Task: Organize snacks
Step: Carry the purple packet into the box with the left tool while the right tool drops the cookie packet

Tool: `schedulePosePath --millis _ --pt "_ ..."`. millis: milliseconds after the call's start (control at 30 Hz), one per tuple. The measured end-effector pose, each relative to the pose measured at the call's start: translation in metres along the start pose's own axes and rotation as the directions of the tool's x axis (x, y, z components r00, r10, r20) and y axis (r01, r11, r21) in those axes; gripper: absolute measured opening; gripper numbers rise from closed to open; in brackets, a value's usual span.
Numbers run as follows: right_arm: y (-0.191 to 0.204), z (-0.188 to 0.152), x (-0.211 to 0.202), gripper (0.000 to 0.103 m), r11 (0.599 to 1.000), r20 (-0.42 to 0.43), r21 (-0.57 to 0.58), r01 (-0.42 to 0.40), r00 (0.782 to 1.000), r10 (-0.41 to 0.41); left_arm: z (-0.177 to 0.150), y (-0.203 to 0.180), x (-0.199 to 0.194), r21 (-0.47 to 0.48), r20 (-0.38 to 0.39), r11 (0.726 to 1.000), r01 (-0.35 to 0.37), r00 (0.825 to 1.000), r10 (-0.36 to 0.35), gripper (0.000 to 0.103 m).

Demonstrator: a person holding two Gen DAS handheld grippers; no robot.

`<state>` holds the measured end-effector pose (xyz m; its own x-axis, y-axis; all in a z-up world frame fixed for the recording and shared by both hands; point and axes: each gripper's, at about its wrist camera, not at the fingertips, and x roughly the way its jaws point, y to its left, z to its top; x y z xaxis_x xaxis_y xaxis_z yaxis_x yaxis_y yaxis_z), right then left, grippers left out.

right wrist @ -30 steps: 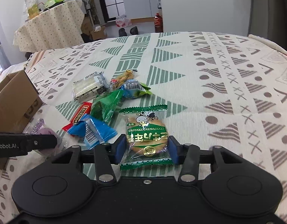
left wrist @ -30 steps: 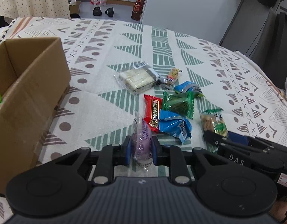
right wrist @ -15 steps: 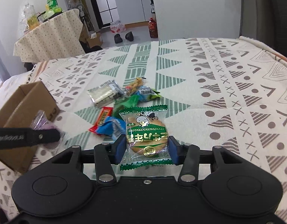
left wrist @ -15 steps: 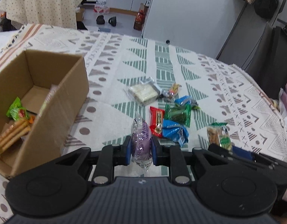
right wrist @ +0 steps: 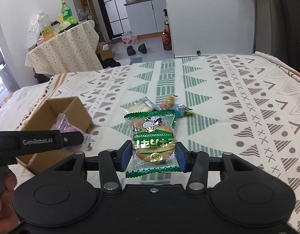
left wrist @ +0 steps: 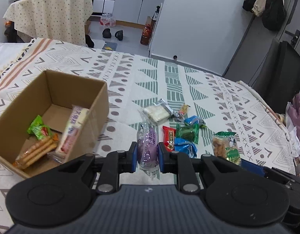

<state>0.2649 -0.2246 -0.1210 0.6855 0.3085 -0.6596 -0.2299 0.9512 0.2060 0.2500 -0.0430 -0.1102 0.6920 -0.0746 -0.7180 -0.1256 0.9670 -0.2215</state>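
- Snacks rose from the cloth: purple packet (left wrist: 147, 146) pinched in left gripper (left wrist: 146, 154), now nearer the cardboard box (left wrist: 52, 81)
- Green biscuit pack (right wrist: 153, 142) clamped in right gripper (right wrist: 153, 157), lifted higher

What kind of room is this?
Probably a lived-in home: black shoes on the floor, coats hanging by the door, white kitchen cabinets beyond the patterned cloth-covered surface.

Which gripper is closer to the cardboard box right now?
Left. The left gripper, holding the purple snack, is beside the cardboard box; the right gripper, holding the green cookie pack, is farther right.
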Motion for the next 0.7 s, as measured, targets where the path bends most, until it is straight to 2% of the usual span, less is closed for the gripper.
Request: schedulePosePath --millis 433,567,700 --pt "0.043 0.015 -0.009 0.047 1.0 0.042 0.002 -0.013 0.999 0.013 0.018 0.02 -0.019 0.002 0.049 1.0 -0.009 0.999 0.009 0.02" --pt "0.056 0.021 -0.007 0.047 1.0 0.048 -0.008 -0.023 0.999 0.023 0.025 0.032 -0.024 0.014 0.072 0.998 -0.058 0.996 0.057 0.02" --pt "0.069 0.028 -0.002 0.047 0.999 0.05 -0.019 -0.036 0.998 0.037 0.032 0.048 -0.024 -0.01 0.067 0.998 -0.062 0.996 0.063 0.02"
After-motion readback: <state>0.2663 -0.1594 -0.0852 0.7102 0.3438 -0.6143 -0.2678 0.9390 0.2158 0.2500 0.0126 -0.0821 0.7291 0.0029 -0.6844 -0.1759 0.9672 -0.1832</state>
